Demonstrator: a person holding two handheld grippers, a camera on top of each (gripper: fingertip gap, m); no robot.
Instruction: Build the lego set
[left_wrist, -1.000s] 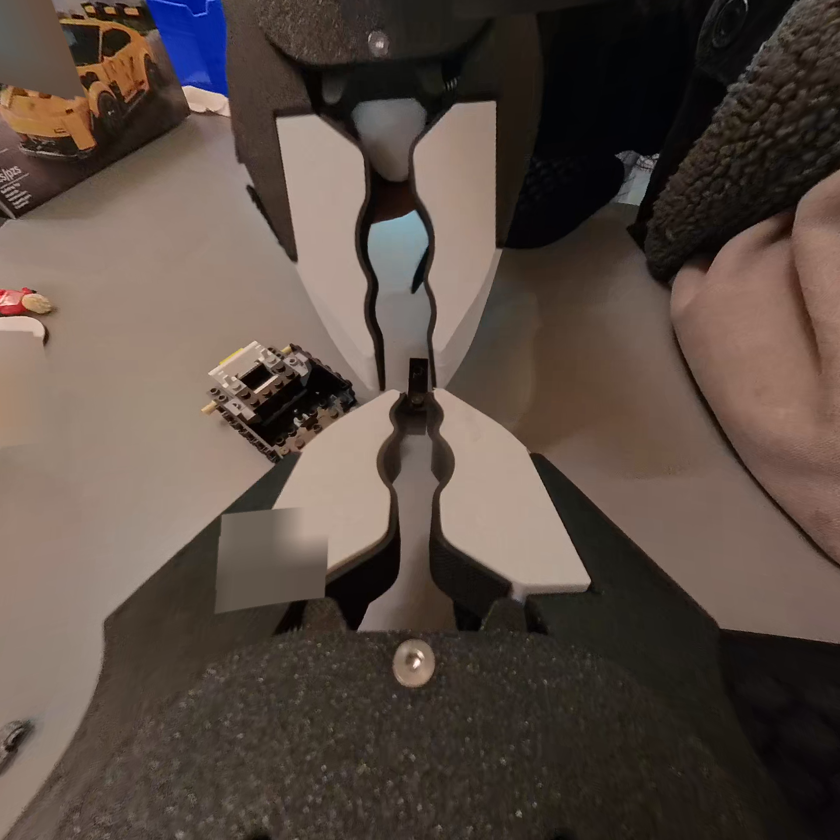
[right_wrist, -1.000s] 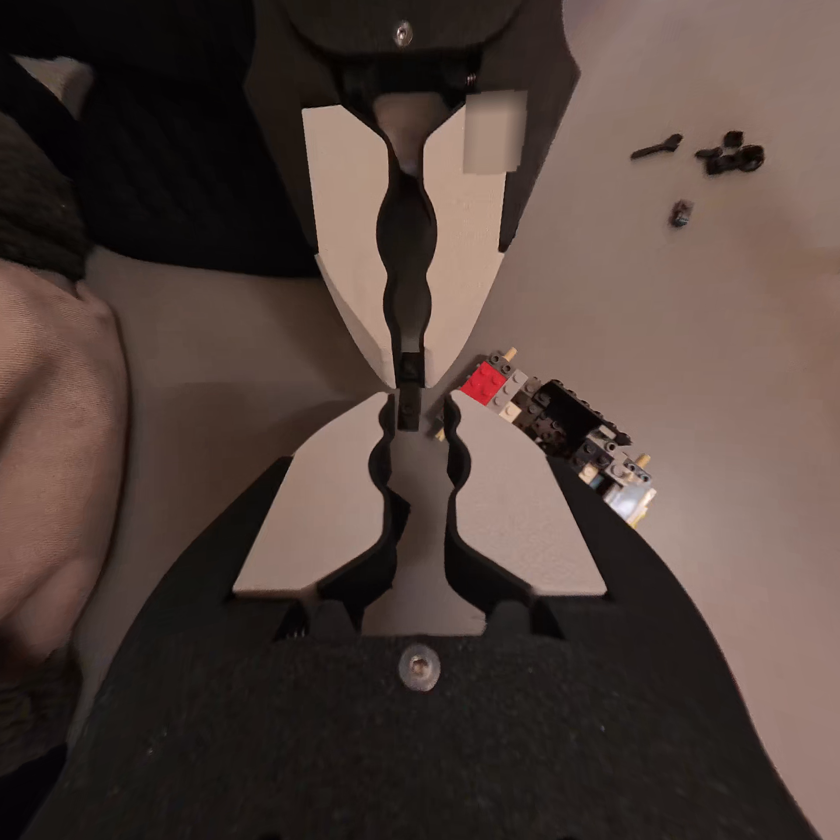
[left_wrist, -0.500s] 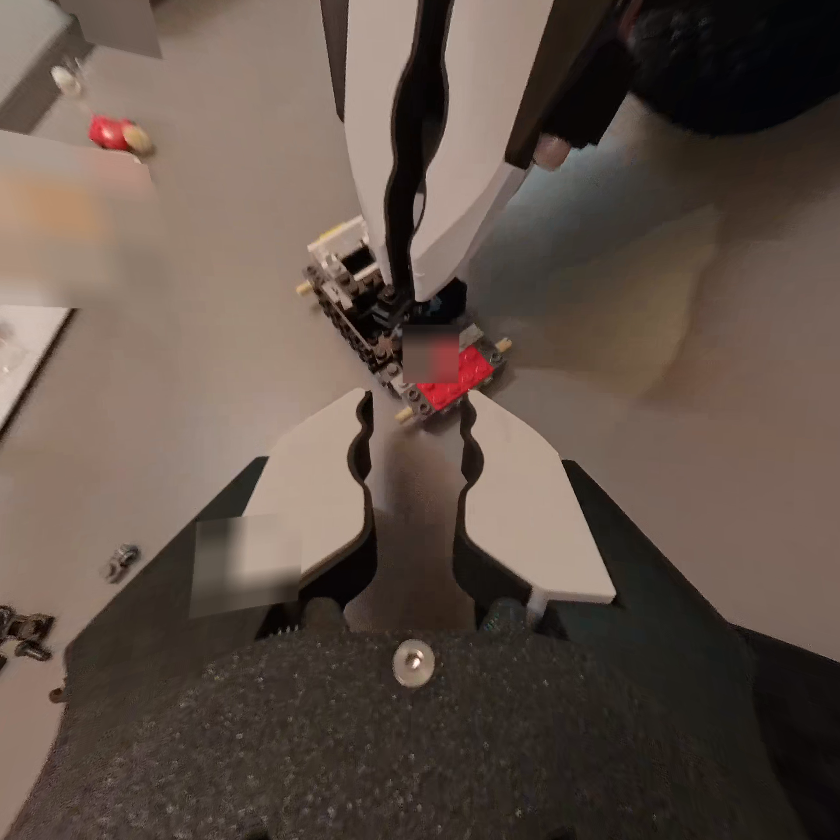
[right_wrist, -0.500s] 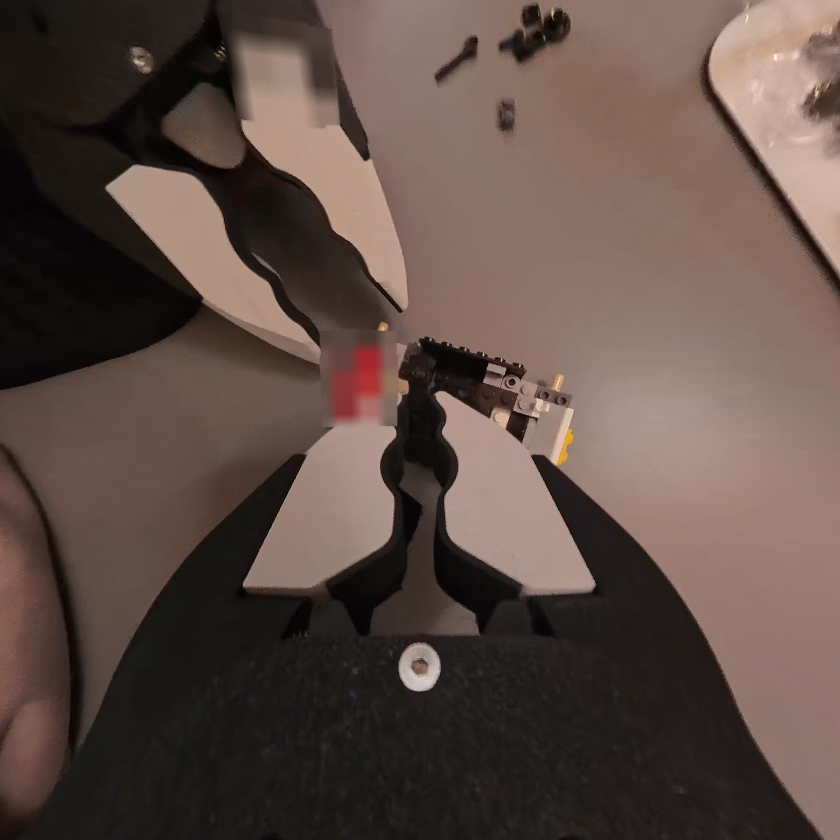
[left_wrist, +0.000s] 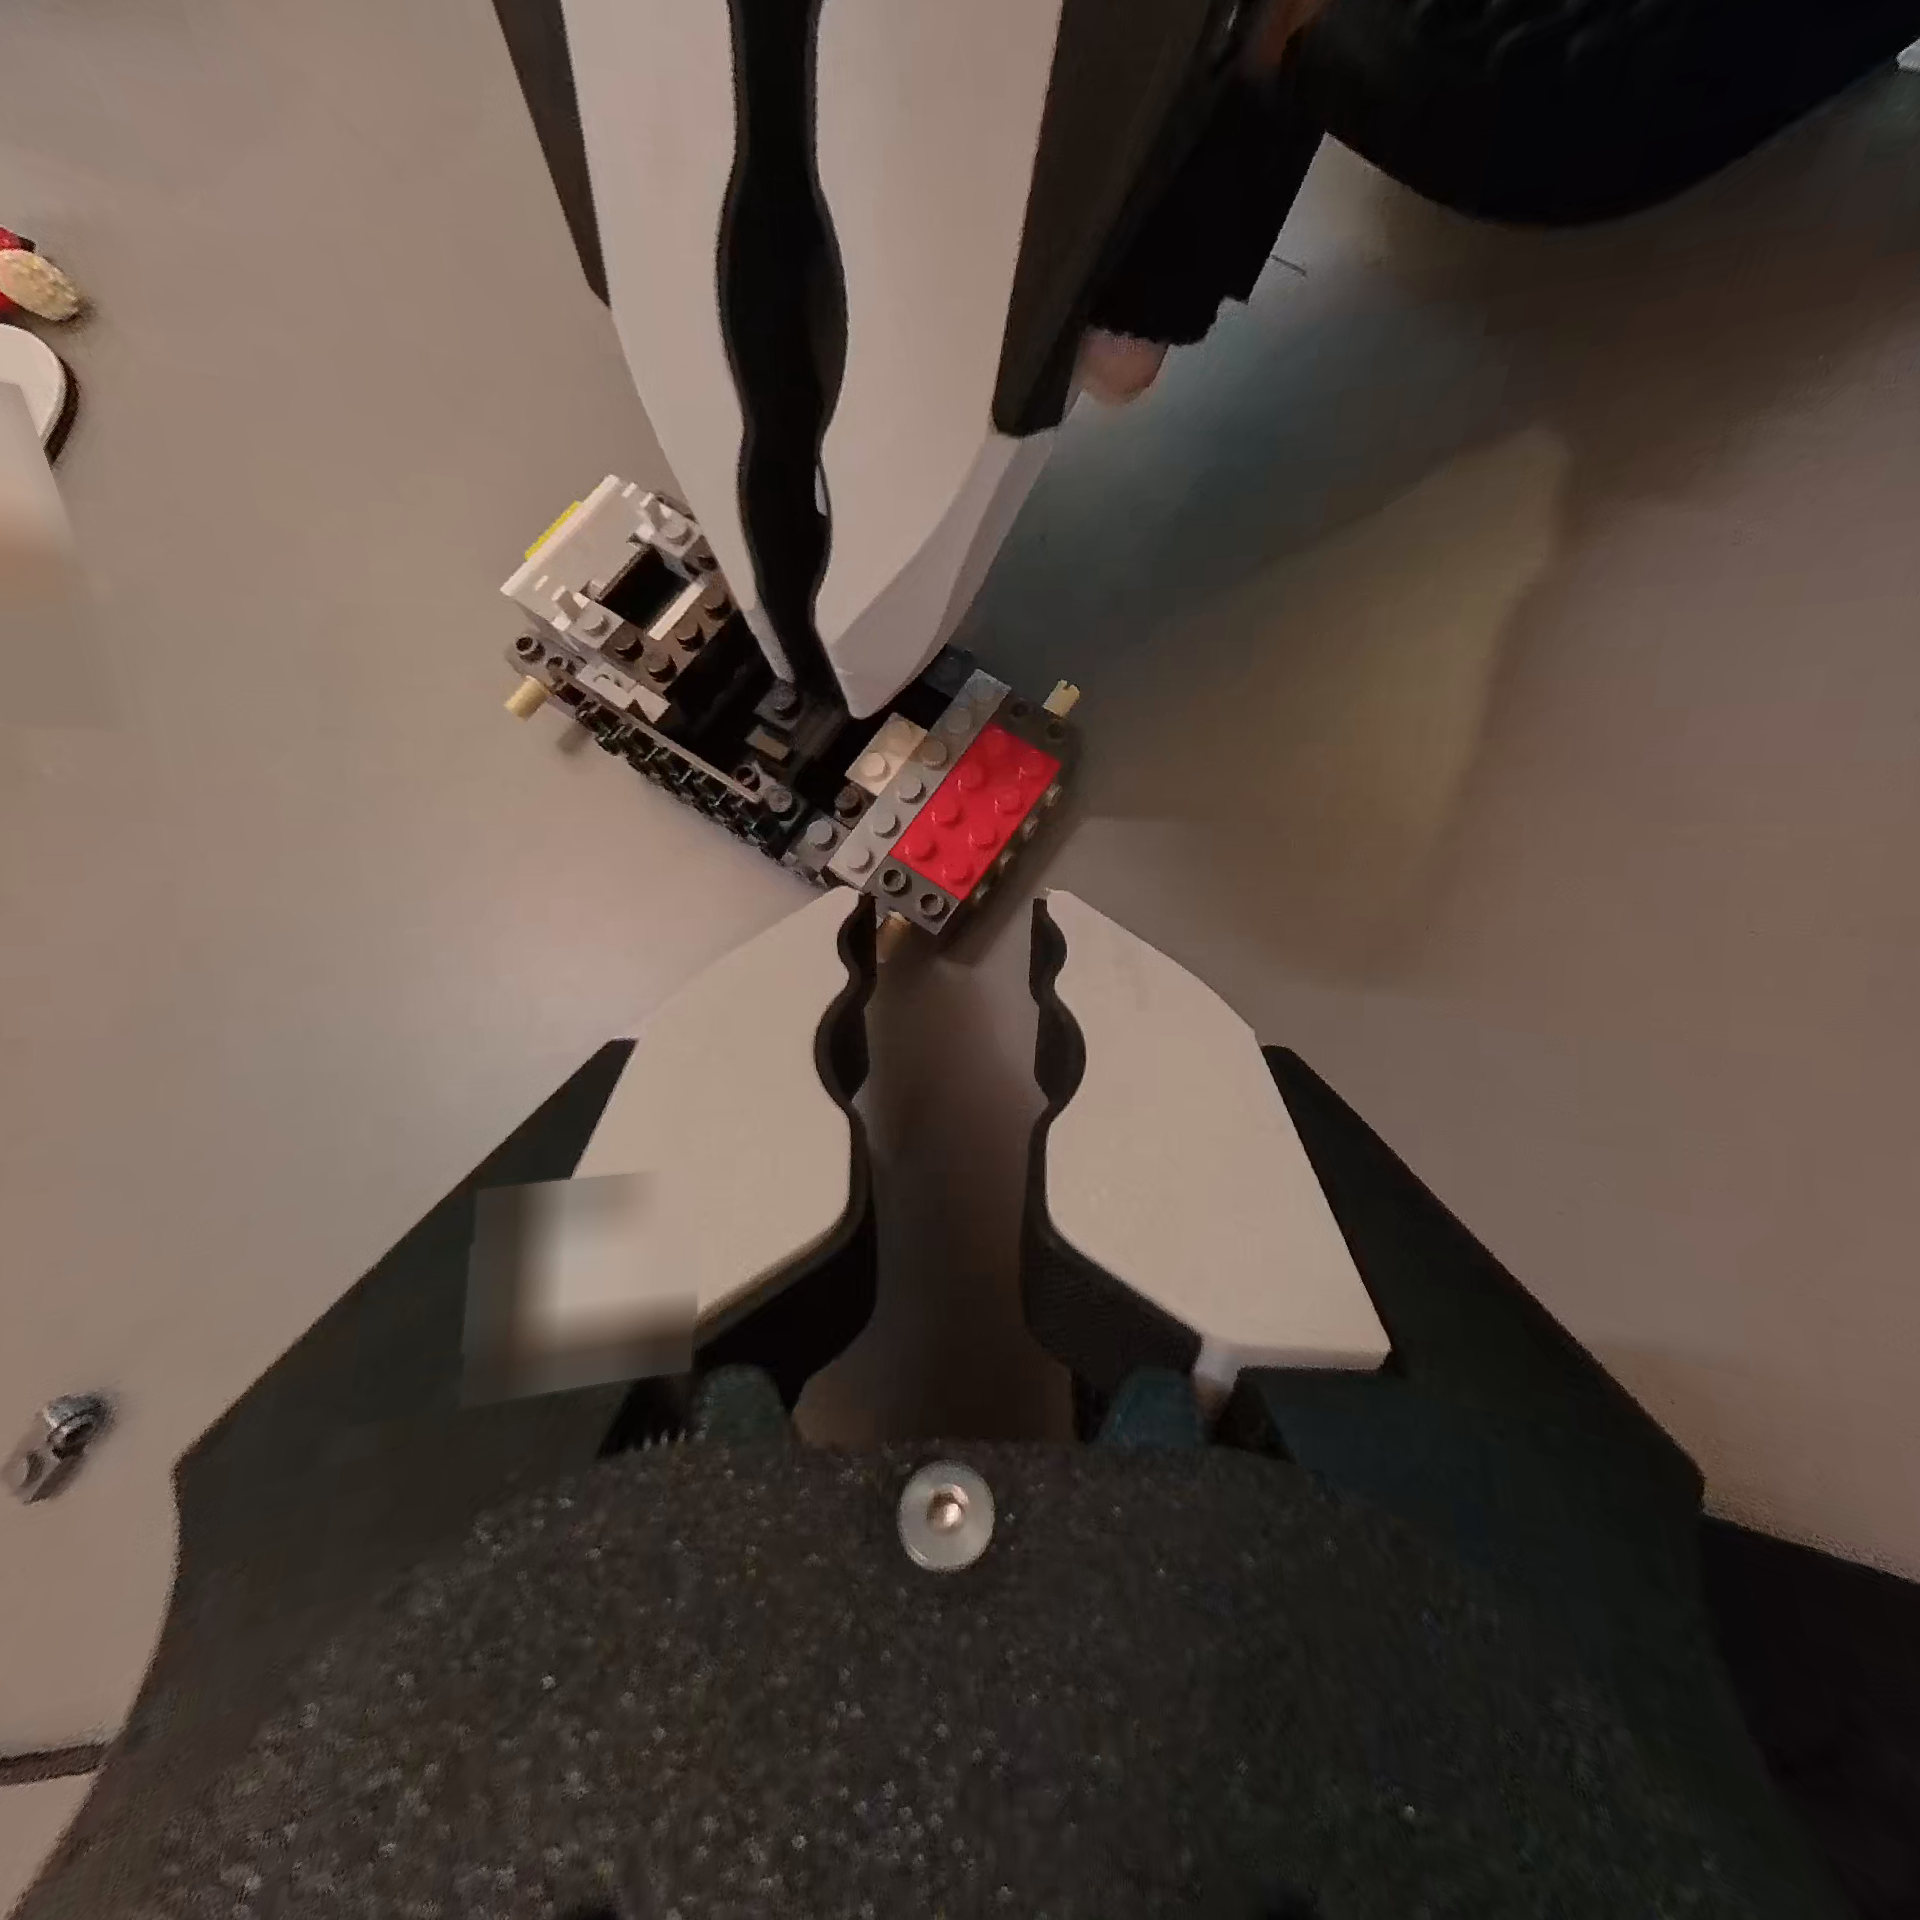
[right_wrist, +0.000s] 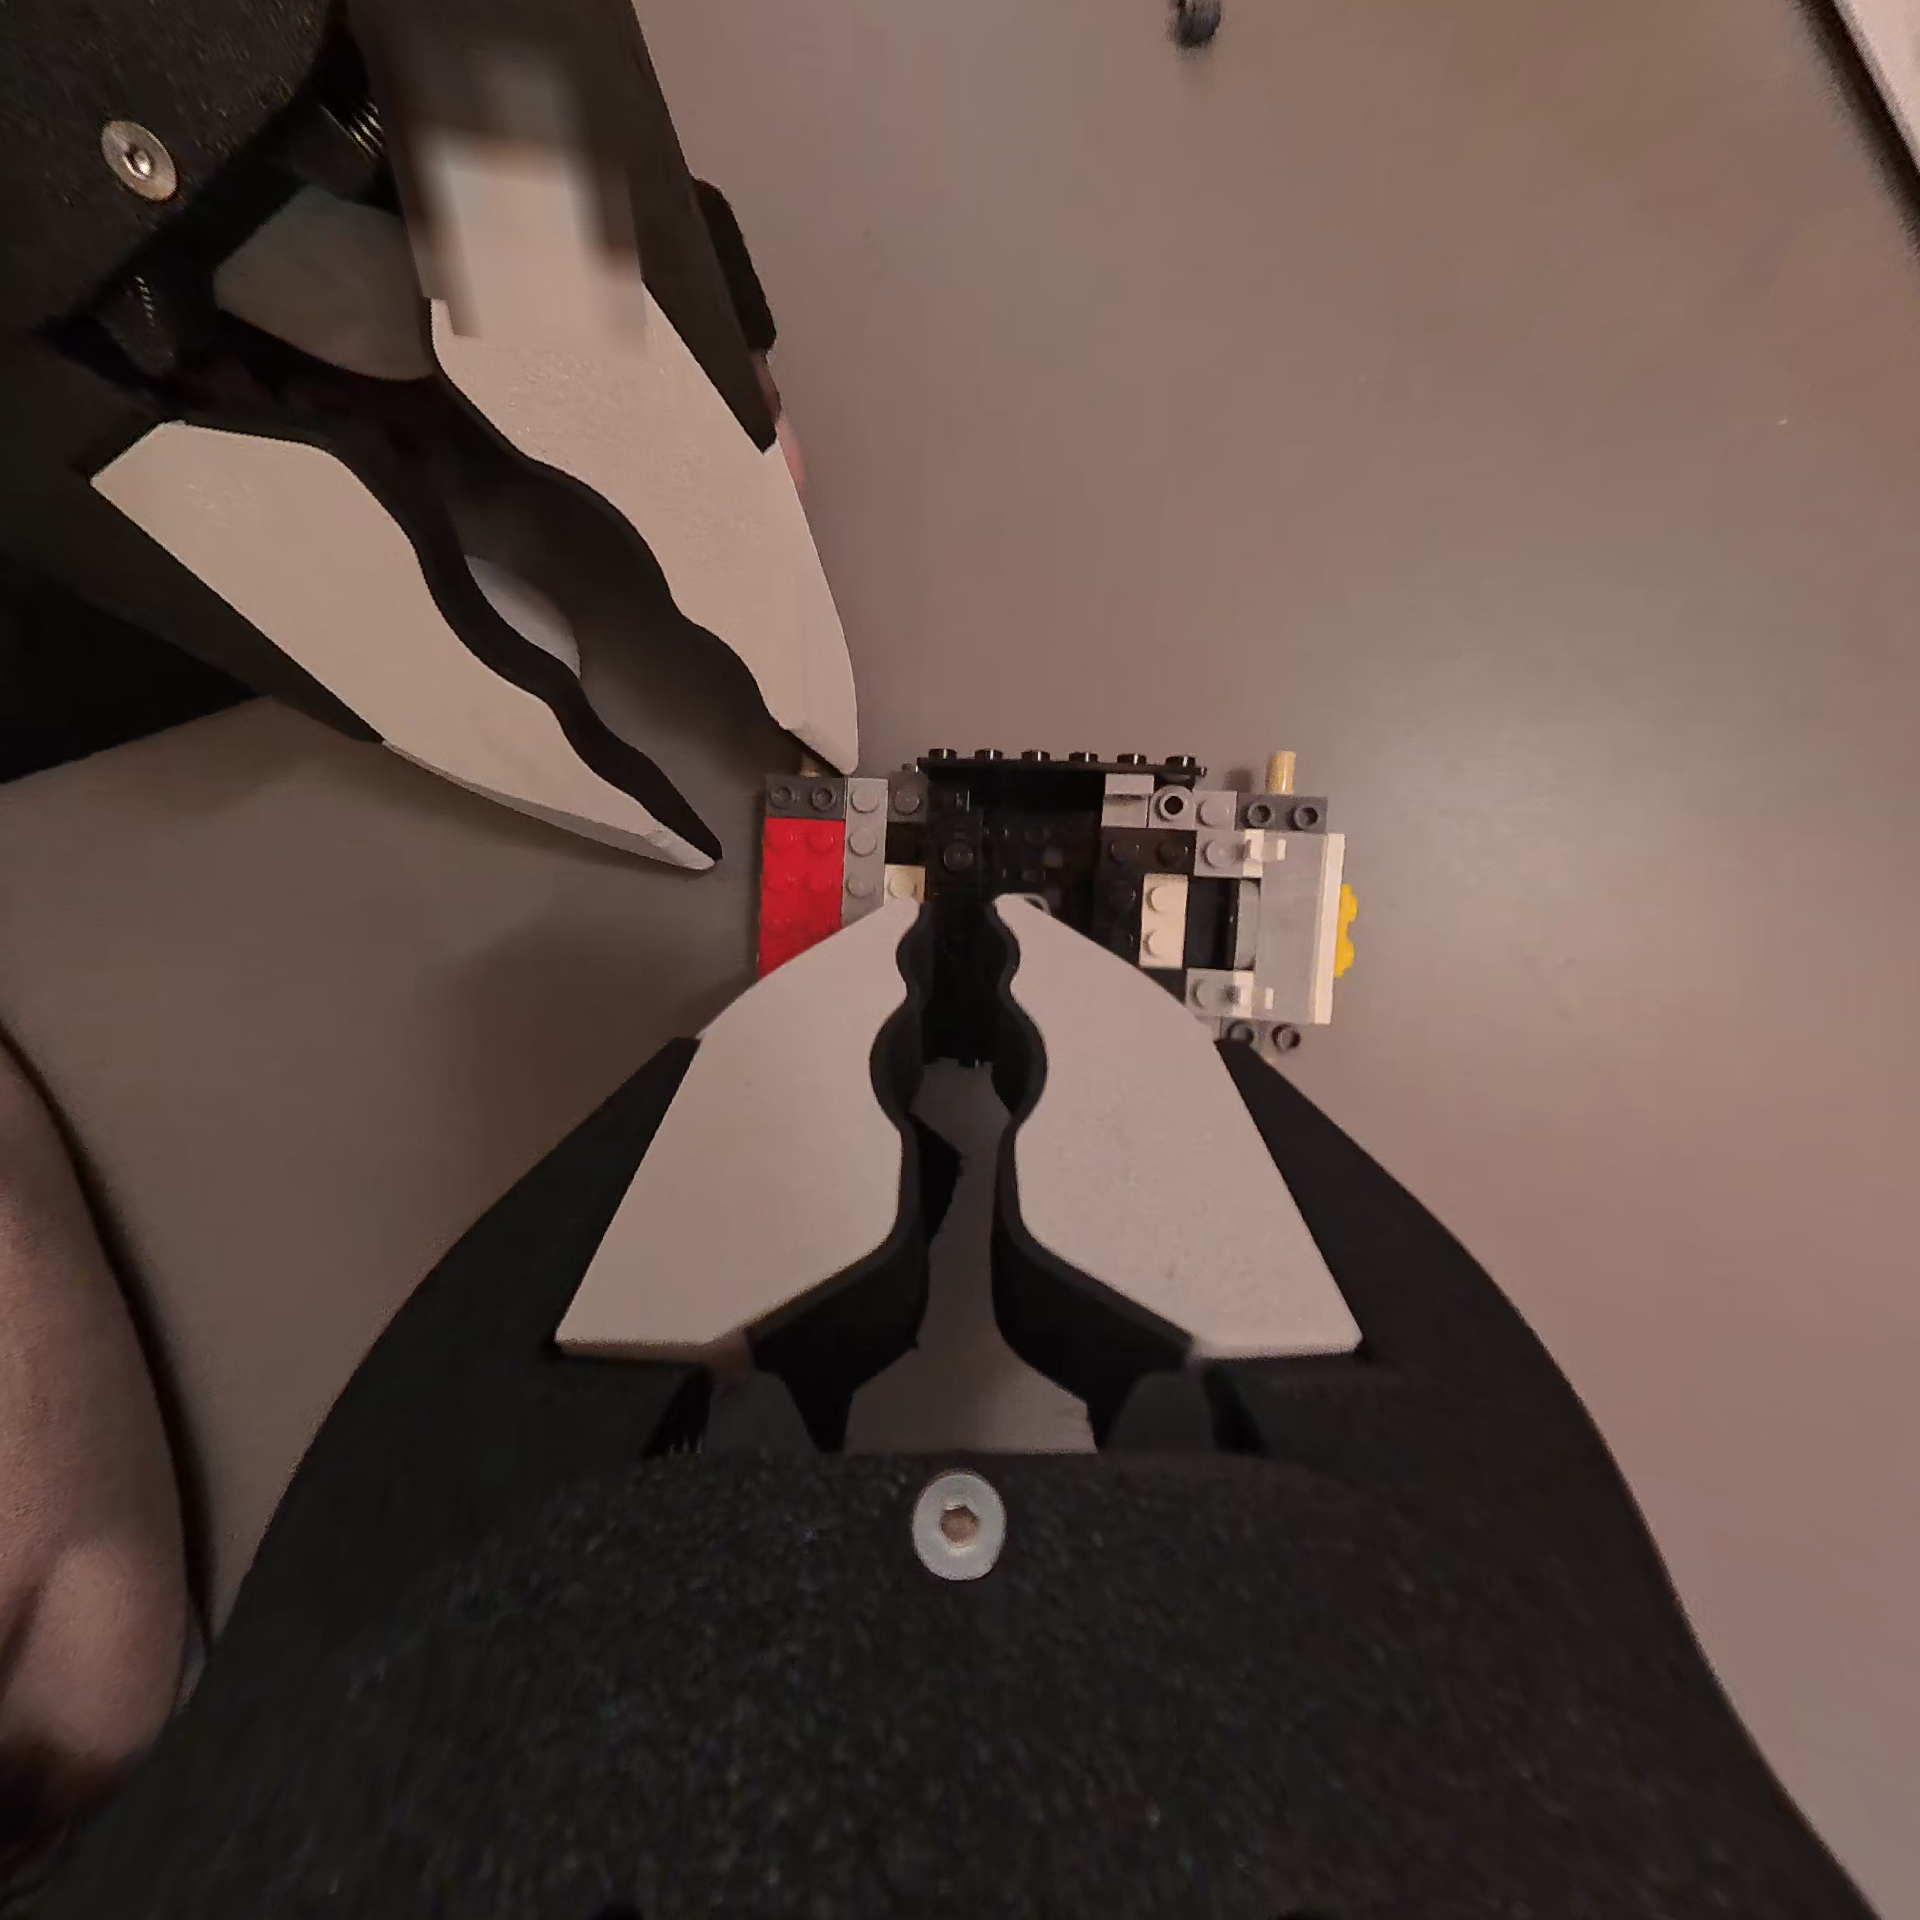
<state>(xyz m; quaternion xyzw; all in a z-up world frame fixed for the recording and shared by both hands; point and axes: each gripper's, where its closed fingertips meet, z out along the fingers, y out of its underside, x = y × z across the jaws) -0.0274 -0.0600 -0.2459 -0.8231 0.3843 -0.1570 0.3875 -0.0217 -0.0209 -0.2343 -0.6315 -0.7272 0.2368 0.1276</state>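
Observation:
The lego build (left_wrist: 727, 727), a black and grey chassis with a red plate (left_wrist: 977, 821) at one end, lies on the grey table. My left gripper (left_wrist: 943, 912) is open and empty, its tips just short of the red end. My right gripper (right_wrist: 958, 912) is shut on a small black piece (right_wrist: 954, 987) and holds it down on the black middle of the build (right_wrist: 1049, 862). In the left wrist view the right gripper (left_wrist: 816, 691) comes down from above. In the right wrist view the left gripper (right_wrist: 779, 805) stands open beside the red plate (right_wrist: 800, 883).
A small grey piece (left_wrist: 57, 1439) lies on the table at the left. A red and tan item (left_wrist: 31, 281) and a white tray edge (left_wrist: 36, 384) are at the far left. A person's sleeve (right_wrist: 73, 1299) is at the left, and a dark loose piece (right_wrist: 1195, 21) at the top. My hands' fingertips stand some 5 cm from each other.
My left gripper let go of the small black piece and opened. Both grippers came down to the build, and the right one carried the piece onto its middle.

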